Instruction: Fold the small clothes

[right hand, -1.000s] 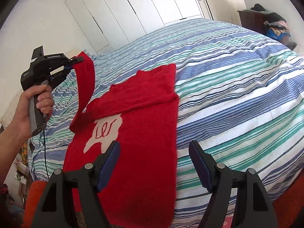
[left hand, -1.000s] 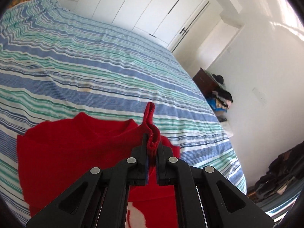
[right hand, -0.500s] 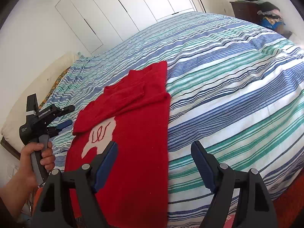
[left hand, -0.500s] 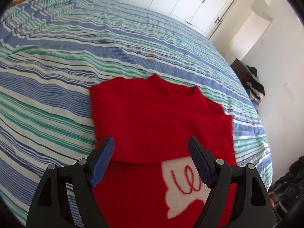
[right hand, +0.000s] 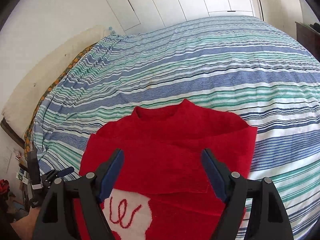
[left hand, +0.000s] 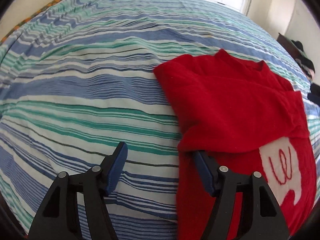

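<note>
A red sweater point(left hand: 230, 104) with a white patch point(left hand: 280, 166) lies flat on the striped bed, collar at the far end, both sleeves folded across the chest. My left gripper point(left hand: 160, 150) hovers low at the sweater's left edge. Its jaws are closing, with the edge and bare bedspread between them and nothing pinched. Its right finger point(left hand: 204, 172) sits at the lower rim of the folded sleeve. My right gripper point(right hand: 163, 152) stands open above the middle of the sweater point(right hand: 172, 140), holding nothing. In the right wrist view the left gripper point(right hand: 60, 173) shows at the lower left.
The blue, green and white striped bedspread point(right hand: 200, 66) fills most of both views. White wardrobe doors point(right hand: 180, 0) stand behind the bed. A cream headboard cushion point(right hand: 50, 64) lines the left side. A dark dresser point(right hand: 306, 34) is at the far right.
The left gripper let go of the red sleeve, which now lies across the chest, and dropped to the sweater's left edge. The right gripper swung left over the sweater's middle.
</note>
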Tool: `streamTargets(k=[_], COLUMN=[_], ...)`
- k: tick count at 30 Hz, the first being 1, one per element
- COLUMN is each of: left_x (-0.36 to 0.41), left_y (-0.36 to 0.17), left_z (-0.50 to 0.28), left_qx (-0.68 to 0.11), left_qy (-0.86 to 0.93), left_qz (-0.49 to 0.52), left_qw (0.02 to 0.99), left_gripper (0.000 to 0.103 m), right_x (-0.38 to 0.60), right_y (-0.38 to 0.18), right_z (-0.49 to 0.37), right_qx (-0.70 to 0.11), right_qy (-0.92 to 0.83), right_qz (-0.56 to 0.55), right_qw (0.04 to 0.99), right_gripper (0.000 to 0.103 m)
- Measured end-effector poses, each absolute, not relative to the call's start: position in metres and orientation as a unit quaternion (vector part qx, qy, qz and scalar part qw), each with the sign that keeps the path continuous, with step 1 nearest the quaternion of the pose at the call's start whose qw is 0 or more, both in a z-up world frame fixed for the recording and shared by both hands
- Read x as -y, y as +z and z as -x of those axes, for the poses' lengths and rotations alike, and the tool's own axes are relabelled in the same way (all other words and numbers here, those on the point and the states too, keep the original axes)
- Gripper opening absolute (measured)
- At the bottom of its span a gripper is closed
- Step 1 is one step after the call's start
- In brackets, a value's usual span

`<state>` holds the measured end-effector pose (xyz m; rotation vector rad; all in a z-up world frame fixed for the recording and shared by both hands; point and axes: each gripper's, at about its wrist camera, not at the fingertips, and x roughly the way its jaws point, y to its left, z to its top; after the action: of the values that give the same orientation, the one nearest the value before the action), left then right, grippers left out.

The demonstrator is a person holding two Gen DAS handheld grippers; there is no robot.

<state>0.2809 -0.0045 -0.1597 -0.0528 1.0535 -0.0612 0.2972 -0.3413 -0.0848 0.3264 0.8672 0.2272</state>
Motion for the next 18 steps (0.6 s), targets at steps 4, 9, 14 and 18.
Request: streamTargets(k=[4,9,14,18], left_x=[-0.046,-0.062,-0.052,-0.012], left_y=[-0.167,-0.146,-0.120,-0.110], left_z=[-0.273,-0.245,-0.247,-0.269], left_qx=[-0.520,-0.506,-0.462,-0.432], left_qy=[-0.008,-0.065,-0.089,-0.144], left_qz=[0.134,0.125,0.101,0.095], left_qw=[0.844,0.851,0.877,0.885], left_gripper=[0.050,0.077,0.088,0.086], right_x=[0.342,0.333,0.333,0.309], right_y=[-0.141,-0.161,-0.112,-0.115], right_z=[-0.317,-0.306,-0.295,-0.310], right_qx=[-0.489,-0.518,-0.453,-0.467], right_qy=[0.083,0.079,0.125,0.165], right_qz=[-0.186,-0.118,-0.145,-0.130], right_qw=[0.848,0.843,0.871,0.859], right_gripper=[0.079,0.077,0.077,0.077])
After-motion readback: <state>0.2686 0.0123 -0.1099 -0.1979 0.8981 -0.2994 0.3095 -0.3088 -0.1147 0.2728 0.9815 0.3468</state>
